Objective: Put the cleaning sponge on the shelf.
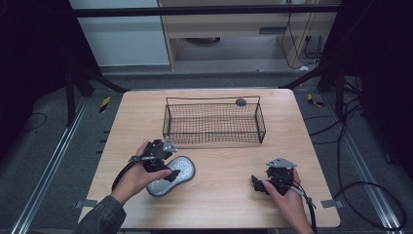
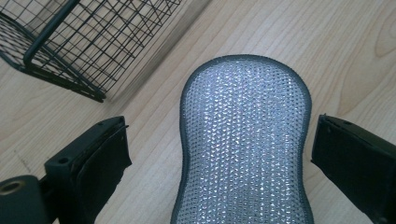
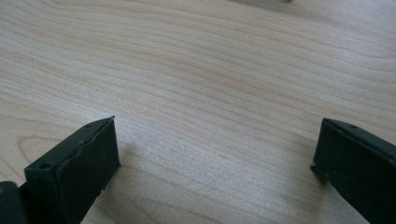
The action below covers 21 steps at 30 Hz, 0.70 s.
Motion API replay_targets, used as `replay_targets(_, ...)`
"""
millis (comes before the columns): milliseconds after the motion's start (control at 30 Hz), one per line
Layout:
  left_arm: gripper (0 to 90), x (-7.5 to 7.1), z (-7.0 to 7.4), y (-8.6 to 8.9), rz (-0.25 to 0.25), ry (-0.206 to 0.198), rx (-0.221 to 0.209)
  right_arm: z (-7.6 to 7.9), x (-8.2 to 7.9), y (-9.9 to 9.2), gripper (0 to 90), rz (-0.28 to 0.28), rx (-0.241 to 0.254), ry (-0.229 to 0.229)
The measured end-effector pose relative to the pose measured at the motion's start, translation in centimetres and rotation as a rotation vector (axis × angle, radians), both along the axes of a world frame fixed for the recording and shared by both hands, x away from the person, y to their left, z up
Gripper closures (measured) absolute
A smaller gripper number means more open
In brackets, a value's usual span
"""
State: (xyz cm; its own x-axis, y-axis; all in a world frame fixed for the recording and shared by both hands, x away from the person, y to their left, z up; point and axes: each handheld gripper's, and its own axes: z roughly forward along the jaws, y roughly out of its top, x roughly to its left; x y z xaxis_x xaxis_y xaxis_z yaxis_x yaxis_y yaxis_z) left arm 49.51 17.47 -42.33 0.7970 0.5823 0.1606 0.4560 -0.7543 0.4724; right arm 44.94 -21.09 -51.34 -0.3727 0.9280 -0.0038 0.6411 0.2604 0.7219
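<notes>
Hovering over the scrubbing pad (image 2: 245,140), the left tongs (image 1: 171,171) are standing wide open, one jaw on either side of its narrow waist, neither touching it as far as the left gripper view shows. Pad is lying flat on the worktop (image 1: 224,195), near its front left, just short of the wire basket (image 1: 214,139). Basket is sitting toward the back, with nothing in it that I can make out. Judging by this: pickup not yet made; grasp, lift and probably a drop into the basket are all remaining. Right tongs (image 1: 256,184) are resting open over bare wood, idle. No brand, label or writing is readable anywhere.
</notes>
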Motion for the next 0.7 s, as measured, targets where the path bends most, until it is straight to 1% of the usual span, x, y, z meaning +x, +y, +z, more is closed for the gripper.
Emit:
replay_targets(33, 3.4, 0.1, 0.0, -0.1, -0.004, 0.004, 0.004, 0.0, 0.0, 0.0, 0.4, 0.005, -0.004, -0.003)
replay_targets(100, 3.4, 0.2, 0.0, -0.5, -0.015, 0.014, 0.038, 0.0, 0.0, -0.1, 0.4, 0.006, -0.005, -0.004)
replay_targets(200, 3.5, 0.3, 0.1, -1.0, -0.028, 0.028, 0.065, 0.0, 0.0, -0.1, 0.4, 0.008, -0.005, -0.002)
replay_targets(233, 3.8, 0.4, 0.2, -1.1, -0.032, 0.025, 0.071, 0.0, 0.0, -0.1, 0.4, 0.009, -0.005, -0.003)
replay_targets(267, 4.0, 0.4, 0.2, -1.2, -0.031, 0.025, 0.076, 0.0, 0.0, 0.0, 0.4, 0.005, -0.001, 0.0)
replay_targets(367, 3.7, 0.7, -0.1, -1.2, -0.031, 0.053, 0.086, 0.0, 0.0, 0.0, 0.4, 0.005, -0.001, -0.001)
replay_targets(433, 4.2, 0.7, -0.2, -1.2, -0.035, 0.056, 0.1, 0.0, -0.1, 0.0, 0.4, 0.004, 0.007, 0.003)
replay_targets(567, 3.6, 0.4, -0.6, -1.2, -0.057, 0.076, 0.11, 0.0, 0.0, 0.0, 0.4, 0.005, -0.002, 0.004)
replay_targets(633, 3.7, 0.4, -1.0, -1.0, -0.057, 0.087, 0.108, 0.0, 0.0, 0.0, 0.4, 0.006, -0.003, 0.003)
replay_targets(700, 3.7, 0.4, -1.4, -0.8, -0.052, 0.101, 0.117, 0.0, 0.0, 0.0, 0.4, 0.005, -0.002, 0.005)
